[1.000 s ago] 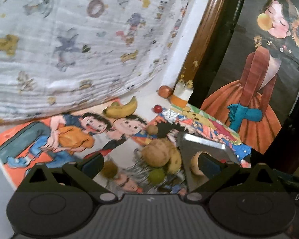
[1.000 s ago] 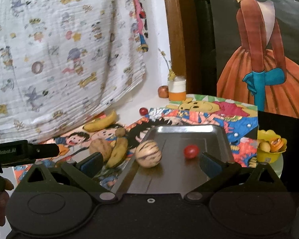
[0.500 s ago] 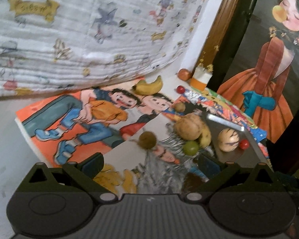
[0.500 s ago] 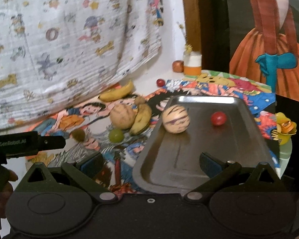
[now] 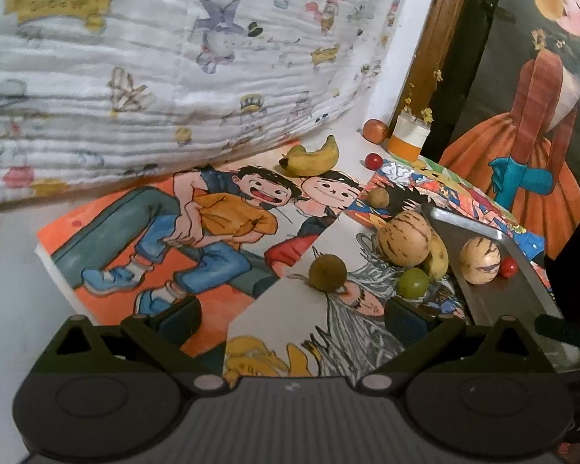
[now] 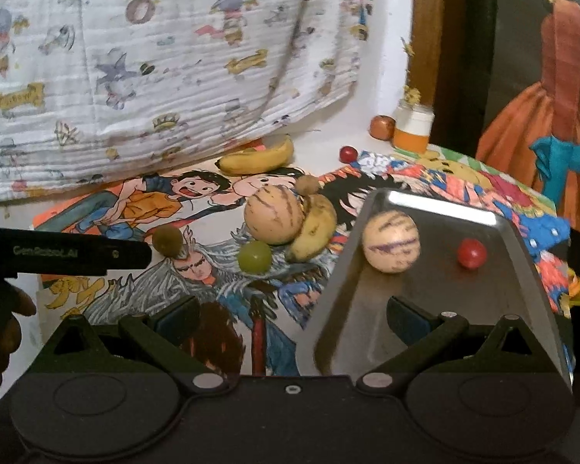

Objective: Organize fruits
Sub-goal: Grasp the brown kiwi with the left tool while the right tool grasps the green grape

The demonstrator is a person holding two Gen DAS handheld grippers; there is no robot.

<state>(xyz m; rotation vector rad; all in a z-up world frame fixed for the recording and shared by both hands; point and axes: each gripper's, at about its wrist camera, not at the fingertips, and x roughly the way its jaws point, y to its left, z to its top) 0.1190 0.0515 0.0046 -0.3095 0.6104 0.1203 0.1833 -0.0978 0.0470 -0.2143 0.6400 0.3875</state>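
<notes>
moved: both grippers have pulled back and risen since a moment ago; more of the table shows now, and no fruit has shifted.
cloth (image 5: 174, 58): printed sheet hanging at the back, clear of the work.
tray (image 6: 483, 309): steel, at the right, holding one striped melon (image 6: 389, 240) and a cherry tomato (image 6: 471, 253).
posters (image 5: 212, 239): cartoon sheets under the loose fruit.
left gripper (image 5: 290, 315): jaws wide, nothing held, hovering short of the kiwi (image 5: 327, 272).
right gripper (image 6: 290, 315): jaws wide, empty, over the tray's near corner.
loose fruit: a second melon (image 5: 403, 237) touching a banana (image 6: 315, 228), green grape (image 5: 413, 283) just beside them, another banana (image 5: 309, 156) far back, a small brown fruit (image 5: 378, 196) and a red one (image 5: 374, 160) beyond.
risk: i'd say round fruit rolls off if pinched off-centre; lifting the melon could send the leaning banana and grape sliding; the fruit already in the tray may roll if it is bumped.
</notes>
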